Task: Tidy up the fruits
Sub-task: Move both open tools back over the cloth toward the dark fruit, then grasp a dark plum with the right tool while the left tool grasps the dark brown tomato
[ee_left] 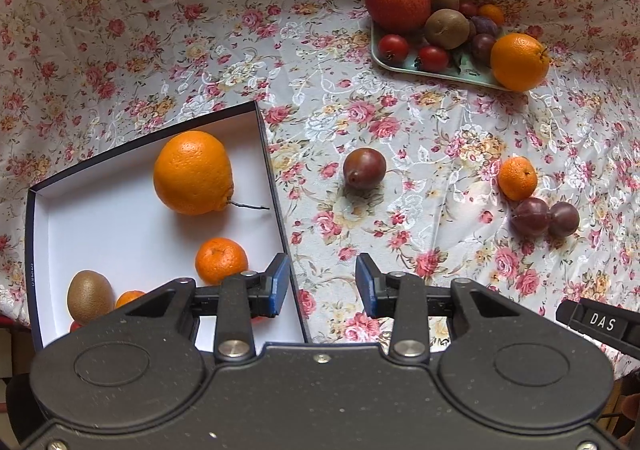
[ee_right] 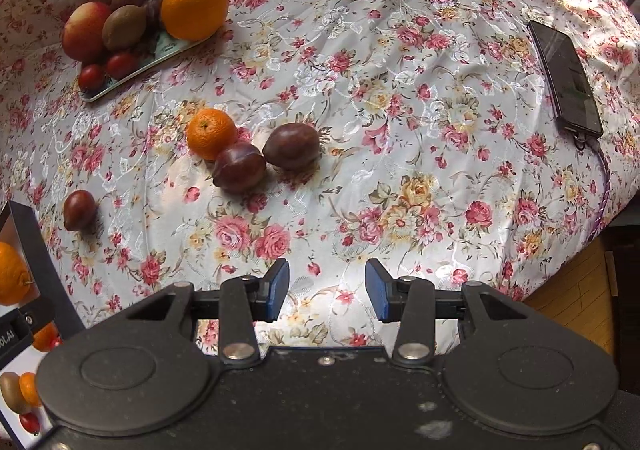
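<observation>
Left gripper (ee_left: 322,284) agape, empty, above box (ee_left: 276,169) edge. Right gripper (ee_right: 327,290) agape, empty, over cloth (ee_right: 400,69). Plum (ee_left: 364,168) loose near box; tangerine (ee_right: 211,133) touching two plums (ee_right: 239,166). Risk: round plum rolls if pads close off-centre.

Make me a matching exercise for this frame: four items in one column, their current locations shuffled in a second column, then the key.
Items
1. apple
2. large orange with stem
3. phone
4. lone plum

Locations
A. in the white-lined box
B. alone on the cloth, between box and tray
C. on the green tray
D. on the floral tablecloth near its right edge, cable attached

Pairs: 1-C, 2-A, 3-D, 4-B
</observation>
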`<state>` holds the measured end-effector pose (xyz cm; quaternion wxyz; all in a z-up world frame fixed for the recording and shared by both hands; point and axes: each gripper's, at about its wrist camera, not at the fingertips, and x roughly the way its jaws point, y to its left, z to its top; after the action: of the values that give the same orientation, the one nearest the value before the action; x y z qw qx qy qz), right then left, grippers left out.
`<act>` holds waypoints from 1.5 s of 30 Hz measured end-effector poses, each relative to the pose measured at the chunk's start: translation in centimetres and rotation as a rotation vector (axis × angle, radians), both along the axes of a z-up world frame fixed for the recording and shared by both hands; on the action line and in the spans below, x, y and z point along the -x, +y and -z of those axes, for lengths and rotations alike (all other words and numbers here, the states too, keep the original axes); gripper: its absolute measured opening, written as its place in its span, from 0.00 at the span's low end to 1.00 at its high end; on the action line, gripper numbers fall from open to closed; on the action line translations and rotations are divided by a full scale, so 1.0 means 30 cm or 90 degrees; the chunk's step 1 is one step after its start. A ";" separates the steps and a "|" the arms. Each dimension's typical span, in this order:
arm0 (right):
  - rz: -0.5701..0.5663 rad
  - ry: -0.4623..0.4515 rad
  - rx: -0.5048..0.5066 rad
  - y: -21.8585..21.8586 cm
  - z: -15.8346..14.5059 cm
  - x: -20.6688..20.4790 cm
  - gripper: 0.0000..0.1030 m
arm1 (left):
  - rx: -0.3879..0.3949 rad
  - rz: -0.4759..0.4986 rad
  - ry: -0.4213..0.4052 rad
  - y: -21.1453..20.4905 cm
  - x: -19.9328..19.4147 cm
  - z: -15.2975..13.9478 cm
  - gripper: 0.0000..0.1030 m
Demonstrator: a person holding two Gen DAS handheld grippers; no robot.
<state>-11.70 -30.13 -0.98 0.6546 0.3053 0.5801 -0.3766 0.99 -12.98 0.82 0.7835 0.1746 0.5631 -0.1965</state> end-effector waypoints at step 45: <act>0.132 -0.016 -0.048 -0.261 0.189 -0.203 0.40 | -0.002 -0.025 0.118 -0.188 -0.261 0.198 0.45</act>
<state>-5.61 -37.95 -6.65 0.6072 0.3928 0.5512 -0.4163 8.83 -18.63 -5.13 0.7314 0.1457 0.6368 -0.1956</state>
